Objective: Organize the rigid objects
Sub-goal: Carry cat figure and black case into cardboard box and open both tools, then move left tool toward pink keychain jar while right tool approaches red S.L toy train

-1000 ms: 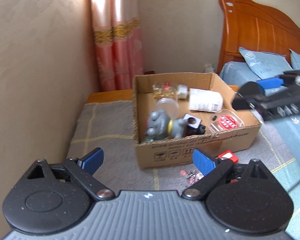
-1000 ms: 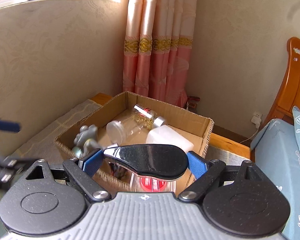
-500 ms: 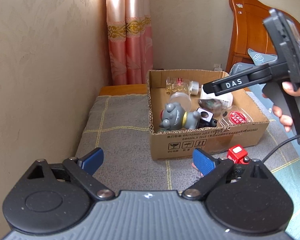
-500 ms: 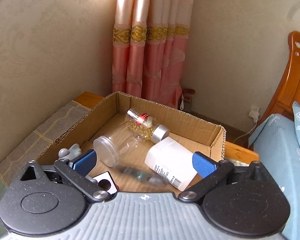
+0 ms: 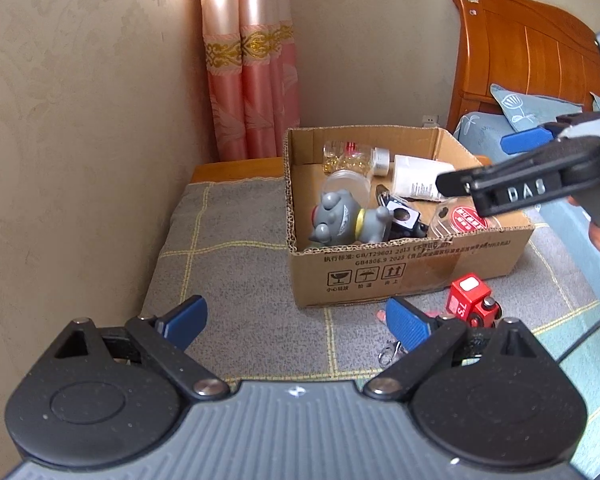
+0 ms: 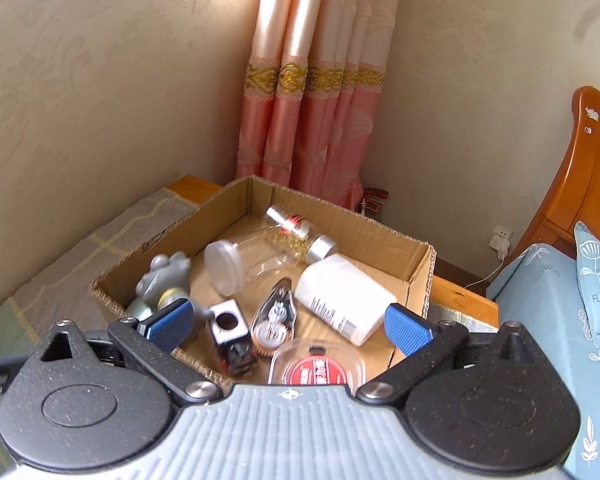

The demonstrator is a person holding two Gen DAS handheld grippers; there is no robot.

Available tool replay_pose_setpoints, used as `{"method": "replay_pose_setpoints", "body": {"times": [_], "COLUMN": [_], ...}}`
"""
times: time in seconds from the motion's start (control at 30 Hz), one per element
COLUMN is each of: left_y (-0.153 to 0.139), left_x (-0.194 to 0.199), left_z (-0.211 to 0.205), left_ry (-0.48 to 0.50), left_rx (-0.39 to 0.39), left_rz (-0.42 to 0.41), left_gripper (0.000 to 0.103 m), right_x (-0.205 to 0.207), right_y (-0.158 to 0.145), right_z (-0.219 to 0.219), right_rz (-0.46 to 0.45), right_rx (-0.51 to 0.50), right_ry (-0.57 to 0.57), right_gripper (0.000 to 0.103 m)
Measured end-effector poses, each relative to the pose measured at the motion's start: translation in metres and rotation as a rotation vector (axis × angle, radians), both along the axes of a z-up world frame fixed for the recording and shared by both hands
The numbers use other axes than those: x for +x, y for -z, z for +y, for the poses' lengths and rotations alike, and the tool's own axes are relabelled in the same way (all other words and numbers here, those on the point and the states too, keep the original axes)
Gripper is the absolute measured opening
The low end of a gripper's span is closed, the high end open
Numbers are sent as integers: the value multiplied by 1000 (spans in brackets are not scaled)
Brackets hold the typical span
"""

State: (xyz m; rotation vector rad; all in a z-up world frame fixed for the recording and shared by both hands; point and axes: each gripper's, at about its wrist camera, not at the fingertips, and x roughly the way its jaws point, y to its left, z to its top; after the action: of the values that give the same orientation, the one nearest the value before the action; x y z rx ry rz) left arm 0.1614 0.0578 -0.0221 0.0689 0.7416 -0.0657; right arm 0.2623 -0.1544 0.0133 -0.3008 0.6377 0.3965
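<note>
Ahead of the left gripper (image 5: 296, 322), whose fingers stand spread and empty, the cardboard box (image 5: 412, 270) sits on a grey checked cloth (image 5: 236, 256). A red toy train (image 5: 470, 306) lies outside the box, just beyond the right-hand finger, with a small metal clasp (image 5: 389, 353) near that finger's tip. Risk, as judged: a low reach for the train could snag the clasp or push the train against the box wall. The right gripper (image 5: 512, 190) hangs over the box's far side; both tools converging there could collide.

Below and beyond the right gripper's (image 6: 288, 322) spread, empty fingers, the box holds a grey figurine (image 6: 162, 280), clear jar (image 6: 240, 266), white bottle (image 6: 342, 294), correction tape dispenser (image 6: 276, 316), a black cube (image 6: 230, 322) and a red-lidded clear case (image 6: 318, 366). Risk, as judged: the jar and bottle lie on their sides and may roll if nudged.

Room: beige patterned walls, pink curtain (image 6: 312, 104), wooden headboard (image 6: 592, 184), blue bedding (image 6: 556, 304).
</note>
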Motion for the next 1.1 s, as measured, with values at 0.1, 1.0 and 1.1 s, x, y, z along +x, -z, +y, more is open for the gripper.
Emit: {"method": "replay_pose_setpoints", "body": {"times": [0.1, 1.0, 1.1], "left_y": [0, 21, 21], "left_x": [-1, 0, -1], "left_z": [-1, -6, -8], "left_ry": [4, 30, 34], "left_rx": [4, -12, -4], "left_rz": [2, 66, 68], "left_gripper": [96, 96, 96], "right_x": [-11, -59, -52], "right_y": [3, 83, 89], "right_z": [0, -19, -27], "right_rz": [2, 89, 112], "right_rx": [-3, 56, 74], "right_ry": [-2, 233, 275], "right_gripper": [103, 103, 103]}}
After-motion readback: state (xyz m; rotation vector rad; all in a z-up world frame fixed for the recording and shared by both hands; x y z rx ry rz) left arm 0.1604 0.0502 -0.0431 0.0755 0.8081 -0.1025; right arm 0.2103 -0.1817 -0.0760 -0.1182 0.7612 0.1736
